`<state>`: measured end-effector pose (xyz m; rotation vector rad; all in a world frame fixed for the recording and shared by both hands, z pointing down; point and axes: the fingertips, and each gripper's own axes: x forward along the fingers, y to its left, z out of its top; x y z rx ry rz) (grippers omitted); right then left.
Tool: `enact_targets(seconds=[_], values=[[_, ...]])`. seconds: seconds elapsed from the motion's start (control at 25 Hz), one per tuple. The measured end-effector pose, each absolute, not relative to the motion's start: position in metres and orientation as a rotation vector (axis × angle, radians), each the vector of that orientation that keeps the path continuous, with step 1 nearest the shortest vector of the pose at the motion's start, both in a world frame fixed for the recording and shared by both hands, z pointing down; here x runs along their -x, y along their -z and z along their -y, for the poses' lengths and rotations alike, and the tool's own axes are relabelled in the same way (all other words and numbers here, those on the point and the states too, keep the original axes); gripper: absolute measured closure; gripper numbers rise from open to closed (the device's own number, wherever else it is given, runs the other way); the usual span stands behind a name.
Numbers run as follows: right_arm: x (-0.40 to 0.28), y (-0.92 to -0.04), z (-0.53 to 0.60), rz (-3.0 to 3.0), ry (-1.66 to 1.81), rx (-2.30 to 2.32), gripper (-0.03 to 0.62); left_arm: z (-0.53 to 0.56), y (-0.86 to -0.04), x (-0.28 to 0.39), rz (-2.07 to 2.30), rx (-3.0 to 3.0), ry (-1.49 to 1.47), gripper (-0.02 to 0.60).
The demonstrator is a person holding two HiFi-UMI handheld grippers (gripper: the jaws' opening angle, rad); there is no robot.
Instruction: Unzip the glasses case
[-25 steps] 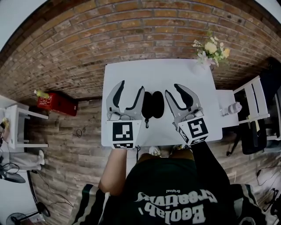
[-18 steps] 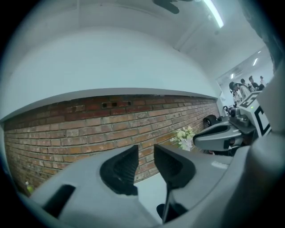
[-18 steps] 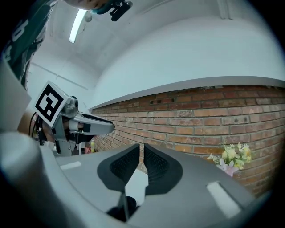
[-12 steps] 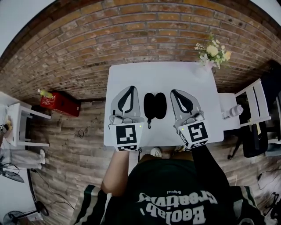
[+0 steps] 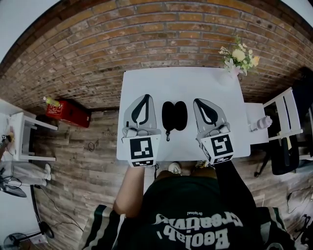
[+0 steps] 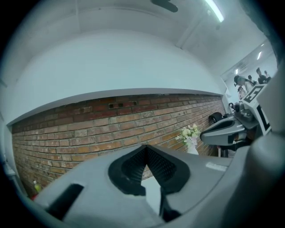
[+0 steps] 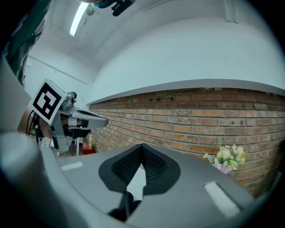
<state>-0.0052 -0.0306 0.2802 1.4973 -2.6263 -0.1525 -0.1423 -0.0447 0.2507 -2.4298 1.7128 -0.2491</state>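
While black glasses case [image 5: 173, 116] lies on white counter [image 5: 181, 83], left tongs [image 5: 145, 97] and right tongs [image 5: 200, 102] flank it, neither touching; both closed tight, gripping nothing.

Bright, even indoor light fills all 3 views. The white rectangular counter [image 5: 181, 83] is nearly blown out, and the black oval glasses case [image 5: 173, 115] on it shows no surface detail. A ceiling strip lamp [image 6: 213, 10] glares overhead. Heavy fisheye bends the red brick wall [image 5: 161, 39]; the gripper views' corners go black, and their nearest foreground is soft.
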Motion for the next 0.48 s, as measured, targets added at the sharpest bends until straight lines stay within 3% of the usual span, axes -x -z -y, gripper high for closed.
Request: enact_targets(seconds=[0.48], values=[[0.0102, -0.2852, 0.0306, 2.647, 0.092, -1.477, 0.582, 0.0438, -0.2453, 0.1491, -1.718, 2.416, 0.241, 0.583]])
